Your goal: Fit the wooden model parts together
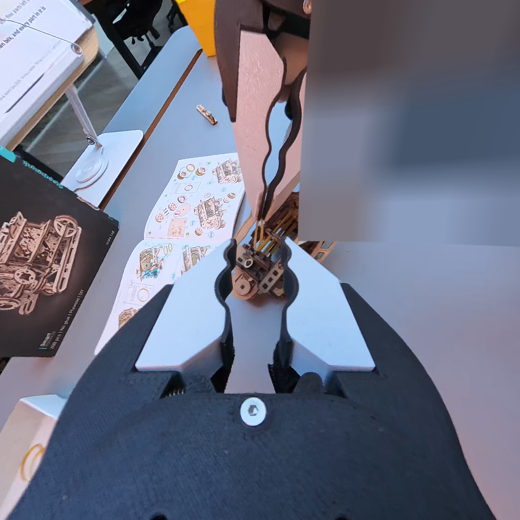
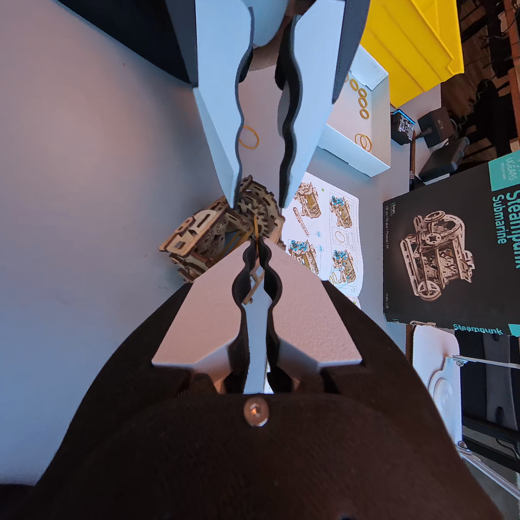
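Observation:
A partly built wooden model (image 1: 253,267) stands on the grey table (image 1: 422,309); it also shows in the right wrist view (image 2: 197,233). My left gripper (image 1: 258,243) is open, its pads flanking the model's near end without a clear press. In the right wrist view it (image 2: 260,202) comes in from the top over the model's gears. My right gripper (image 2: 258,244) is shut on a yellow rubber band (image 2: 255,228) stretched from the model. In the left wrist view the right gripper (image 1: 263,215) comes down from above, pinching the band (image 1: 260,233).
An open instruction booklet (image 1: 197,202) lies left of the model, and a black product box (image 1: 42,253) beyond it. A small wooden part (image 1: 206,114) lies farther back. A white tray (image 2: 357,168) holds rubber bands, one loose band (image 2: 249,138) lies beside it, and a yellow bin (image 2: 408,42) stands behind. My two grippers' fingertips are within a few centimetres of each other.

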`<state>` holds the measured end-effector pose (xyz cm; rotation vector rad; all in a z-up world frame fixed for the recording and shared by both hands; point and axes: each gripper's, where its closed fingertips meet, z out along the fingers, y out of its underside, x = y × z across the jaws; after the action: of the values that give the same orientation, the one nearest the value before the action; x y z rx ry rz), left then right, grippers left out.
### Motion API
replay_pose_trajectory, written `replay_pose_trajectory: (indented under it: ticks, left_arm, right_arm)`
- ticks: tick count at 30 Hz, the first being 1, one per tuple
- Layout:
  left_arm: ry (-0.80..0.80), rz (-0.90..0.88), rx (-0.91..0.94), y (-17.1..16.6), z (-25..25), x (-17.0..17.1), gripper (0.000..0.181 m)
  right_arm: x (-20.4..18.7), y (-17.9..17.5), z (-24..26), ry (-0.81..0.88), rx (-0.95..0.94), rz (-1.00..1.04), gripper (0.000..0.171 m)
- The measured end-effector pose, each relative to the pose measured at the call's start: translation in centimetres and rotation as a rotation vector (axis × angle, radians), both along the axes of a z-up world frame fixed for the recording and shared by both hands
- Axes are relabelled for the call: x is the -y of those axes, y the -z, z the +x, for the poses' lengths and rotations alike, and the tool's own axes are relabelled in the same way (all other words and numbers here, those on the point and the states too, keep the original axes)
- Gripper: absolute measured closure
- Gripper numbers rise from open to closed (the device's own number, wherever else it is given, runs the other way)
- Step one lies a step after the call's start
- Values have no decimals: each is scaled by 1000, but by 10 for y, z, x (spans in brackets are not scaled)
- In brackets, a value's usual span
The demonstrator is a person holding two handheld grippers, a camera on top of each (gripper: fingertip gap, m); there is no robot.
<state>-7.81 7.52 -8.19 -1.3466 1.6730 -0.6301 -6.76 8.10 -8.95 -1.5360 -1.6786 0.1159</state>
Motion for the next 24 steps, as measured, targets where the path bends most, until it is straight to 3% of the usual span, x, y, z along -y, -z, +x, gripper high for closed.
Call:
replay_pose_trajectory:
  ticks: [7,24]
  left_arm:
    - [-3,-197,81,-17,-12,-6,147]
    - [-27,-462,76,0,-16,-12,152]
  right_arm:
    - [0,2,-1,-23,33,39,171]
    - [1,3,-5,-64,61,79,171]
